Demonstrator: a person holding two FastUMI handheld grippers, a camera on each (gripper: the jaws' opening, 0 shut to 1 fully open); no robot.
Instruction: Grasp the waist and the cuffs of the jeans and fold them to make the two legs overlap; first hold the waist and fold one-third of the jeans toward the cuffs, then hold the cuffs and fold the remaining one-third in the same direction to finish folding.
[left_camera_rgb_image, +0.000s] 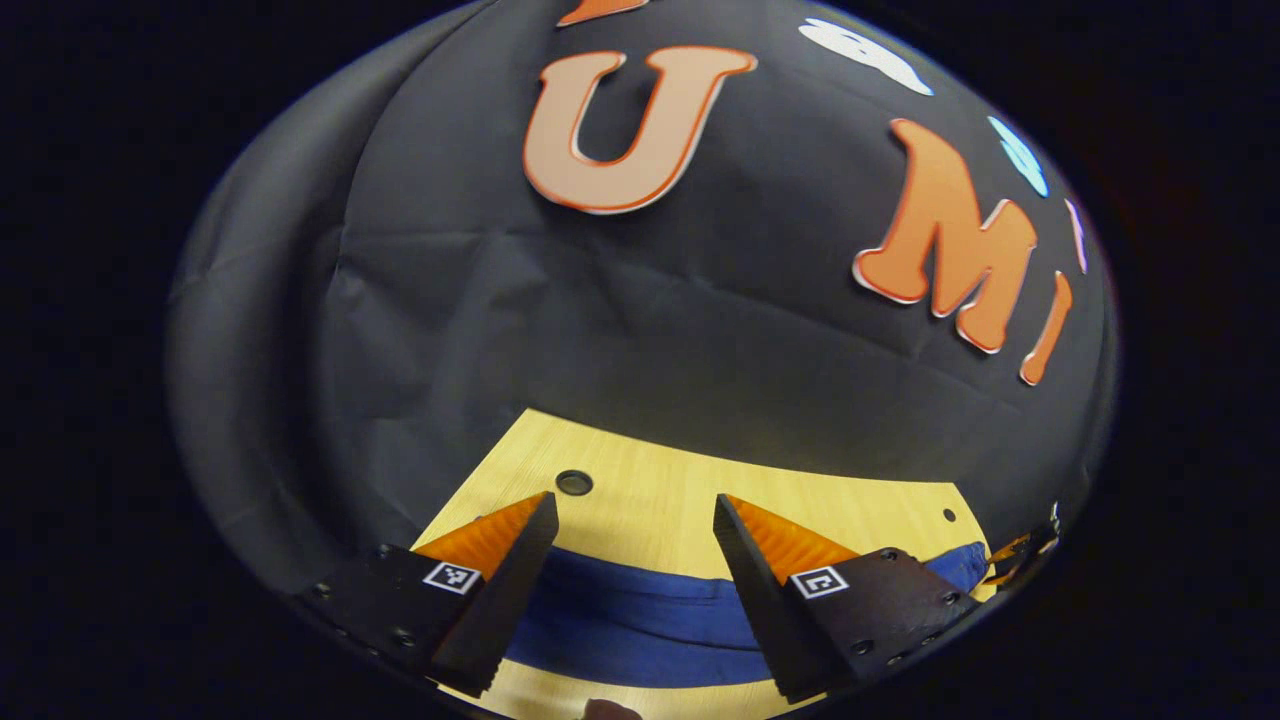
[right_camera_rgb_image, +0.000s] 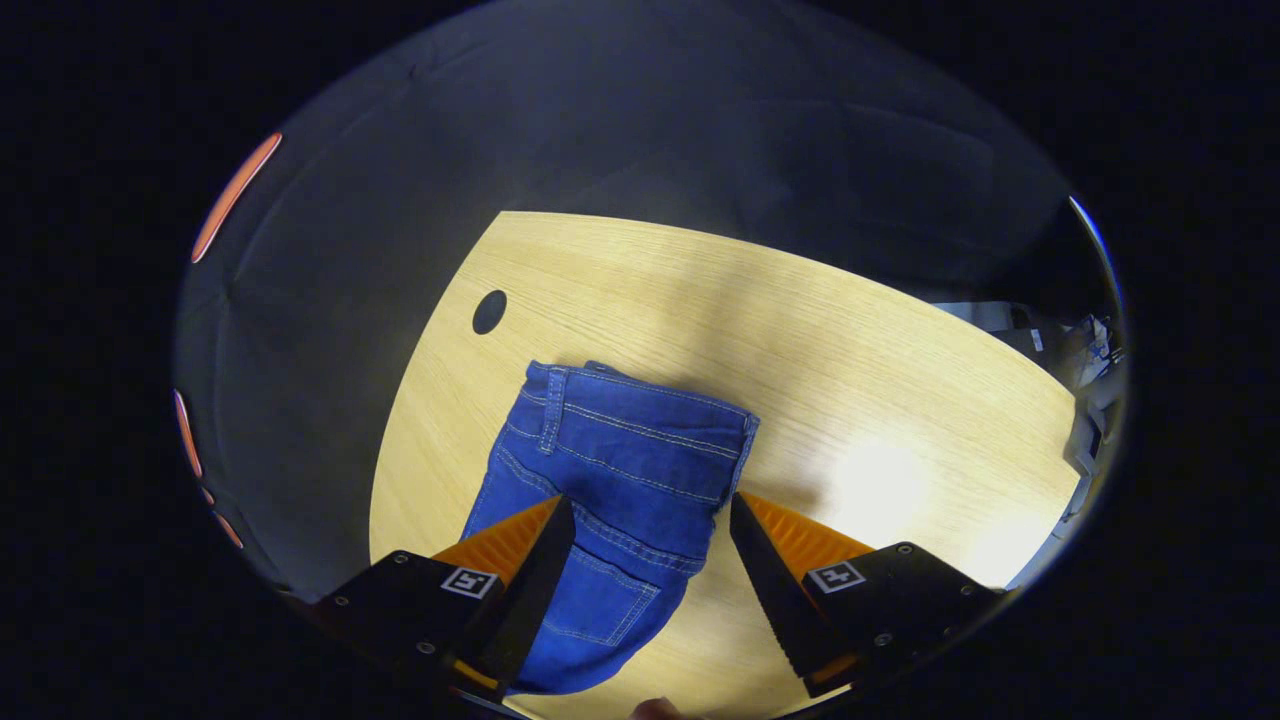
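Note:
Blue jeans (right_camera_rgb_image: 620, 470) lie flat on the light wooden table (right_camera_rgb_image: 850, 360), legs laid one over the other, waistband (right_camera_rgb_image: 640, 400) toward the far side and a back pocket facing up. My right gripper (right_camera_rgb_image: 650, 520) hovers open above the seat area, its fingers either side of the denim, touching nothing. In the left gripper view a band of the same jeans (left_camera_rgb_image: 640, 620) crosses the table (left_camera_rgb_image: 680, 490) just below my open left gripper (left_camera_rgb_image: 632, 515), which holds nothing.
A dark round cable hole (right_camera_rgb_image: 489, 311) sits in the table near its far left corner, and the cable hole (left_camera_rgb_image: 574, 482) lies ahead of the left gripper too. Black cloth walls close the back and left. Clutter (right_camera_rgb_image: 1080, 350) stands beyond the table's right edge.

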